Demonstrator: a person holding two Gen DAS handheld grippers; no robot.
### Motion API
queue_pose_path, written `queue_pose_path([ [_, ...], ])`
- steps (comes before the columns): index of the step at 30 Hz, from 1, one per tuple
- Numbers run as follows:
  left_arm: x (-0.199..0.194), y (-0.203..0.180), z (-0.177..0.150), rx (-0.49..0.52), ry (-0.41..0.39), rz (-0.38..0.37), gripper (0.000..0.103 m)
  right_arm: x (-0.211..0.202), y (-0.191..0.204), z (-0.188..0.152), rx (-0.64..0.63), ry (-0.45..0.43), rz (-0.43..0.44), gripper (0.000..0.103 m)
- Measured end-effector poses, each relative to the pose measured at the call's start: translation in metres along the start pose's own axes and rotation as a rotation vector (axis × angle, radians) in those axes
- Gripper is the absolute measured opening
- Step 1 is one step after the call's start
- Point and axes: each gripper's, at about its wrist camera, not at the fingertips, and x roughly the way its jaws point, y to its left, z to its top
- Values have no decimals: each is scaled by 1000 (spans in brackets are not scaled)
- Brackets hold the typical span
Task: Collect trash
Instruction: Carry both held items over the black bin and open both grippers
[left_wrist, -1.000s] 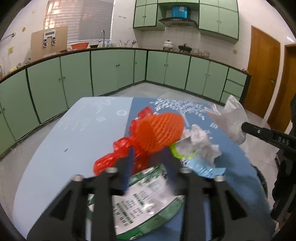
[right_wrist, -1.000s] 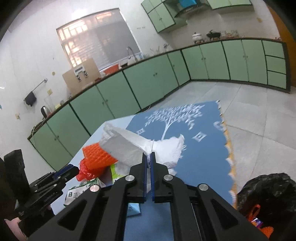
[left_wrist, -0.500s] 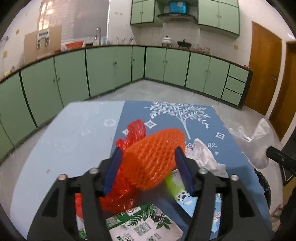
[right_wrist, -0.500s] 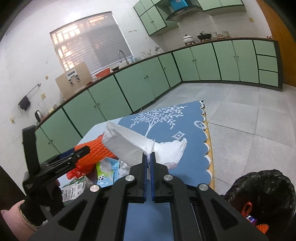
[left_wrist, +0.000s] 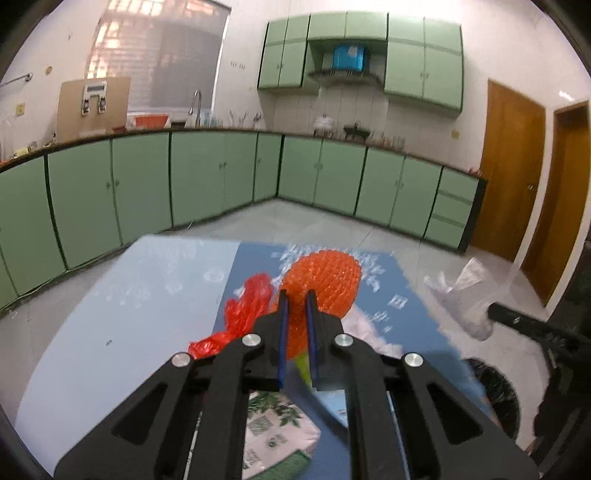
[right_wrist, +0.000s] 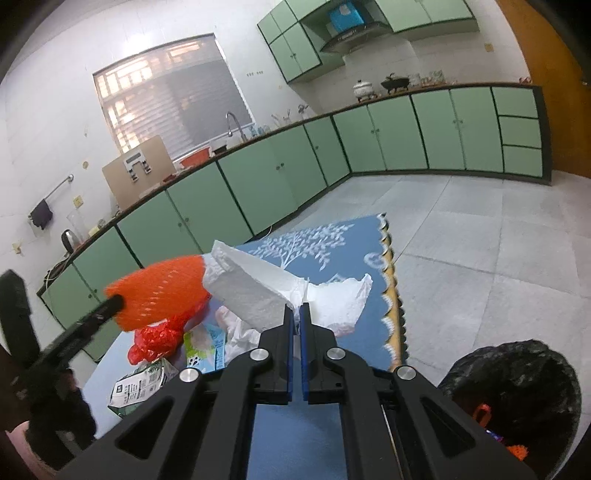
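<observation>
Right gripper (right_wrist: 297, 317): you have its jaws clamped on a thin edge of the white plastic bag (right_wrist: 258, 295), so the bulk of the bag hangs forward and clear of the bench (right_wrist: 288, 435). That pinch at the edge keeps the load dangling rather than dragging across the other litter. The black trash bag (right_wrist: 524, 398) sits on the floor just beside the bench, at your lower right, mouth open (some orange scraps show inside); it is the likely destination.

Left gripper (left_wrist: 295, 310): the jaws are pressed into the orange foam net (left_wrist: 321, 284), squeezing its soft mesh narrow between the pads. You hold it lifted above the blue tablecloth (left_wrist: 406, 321), apart from the pile.

Below and ahead of it on the bench: the green-and-white carton (left_wrist: 277, 435) lies flat nearest you, then the crumpled red plastic bag (left_wrist: 243, 314) just beside the net. A blue-green carton (right_wrist: 205, 347) and crumpled white plastic lie between them in the right view.

Judgement: both loads are airborne; the remaining litter waits for later passes.
</observation>
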Motion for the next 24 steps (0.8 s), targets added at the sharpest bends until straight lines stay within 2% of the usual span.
queue_pose_path([
  [3,-9,-17,9,11,-24,-56,8,-21,-8,2,5,-29,-30,3],
  [7,-11,-59,13,46,-23,-169,8,-51,-31,-5,27,-46,-106,3],
  [12,3,-129,-6,94,46,-309,8,-90,-78,-23,82,-35,-243,3],
  [16,20,-184,-28,137,111,-392,8,-114,-122,-41,118,-1,-352,3],
  [20,39,-236,-50,192,155,-437,8,-130,-153,-51,139,1,-417,3],
  [24,55,-267,-73,219,214,-429,8,-131,-178,-61,174,33,-456,3],
])
